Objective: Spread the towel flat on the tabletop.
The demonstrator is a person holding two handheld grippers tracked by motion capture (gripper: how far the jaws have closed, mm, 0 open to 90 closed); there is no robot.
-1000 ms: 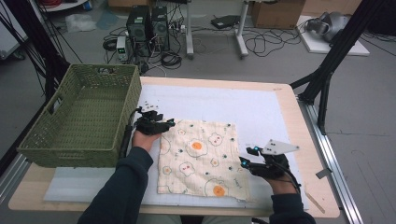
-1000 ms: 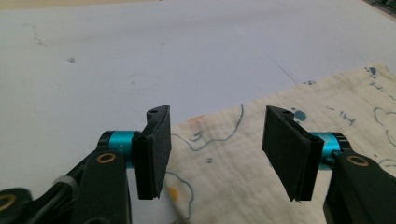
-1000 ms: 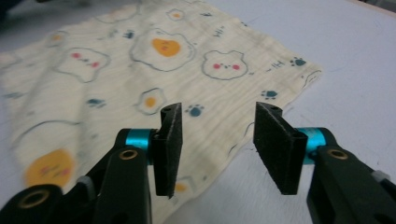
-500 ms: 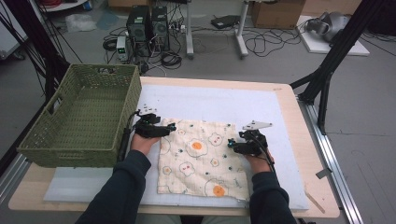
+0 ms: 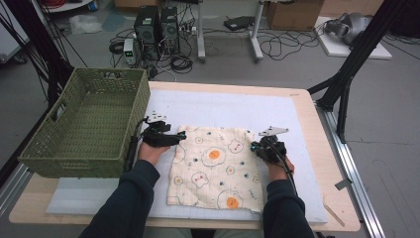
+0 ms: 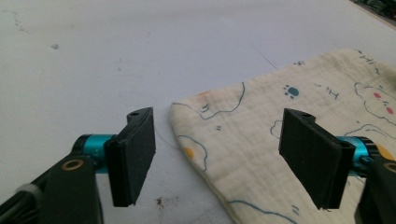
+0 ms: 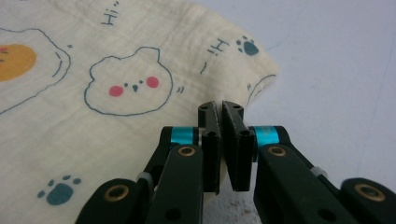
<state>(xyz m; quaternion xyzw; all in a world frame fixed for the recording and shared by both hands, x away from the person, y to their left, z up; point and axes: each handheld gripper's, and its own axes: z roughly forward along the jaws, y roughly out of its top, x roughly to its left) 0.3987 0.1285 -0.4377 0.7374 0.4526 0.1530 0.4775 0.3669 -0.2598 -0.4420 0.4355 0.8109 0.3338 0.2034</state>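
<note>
Flanking crinkled printed cloth (image 5: 215, 166), grippers

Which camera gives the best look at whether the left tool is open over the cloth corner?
The left gripper view: the left tool is wide open, jaws straddling the cloth corner without touching it. The high view shows that tool small at the cloth's far left corner, its gap hard to judge. The right gripper view shows the cloth's other corner.

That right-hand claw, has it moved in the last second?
Yes. The right claw went forward and inward along the cloth, from its near right edge up to its far right corner.
</note>
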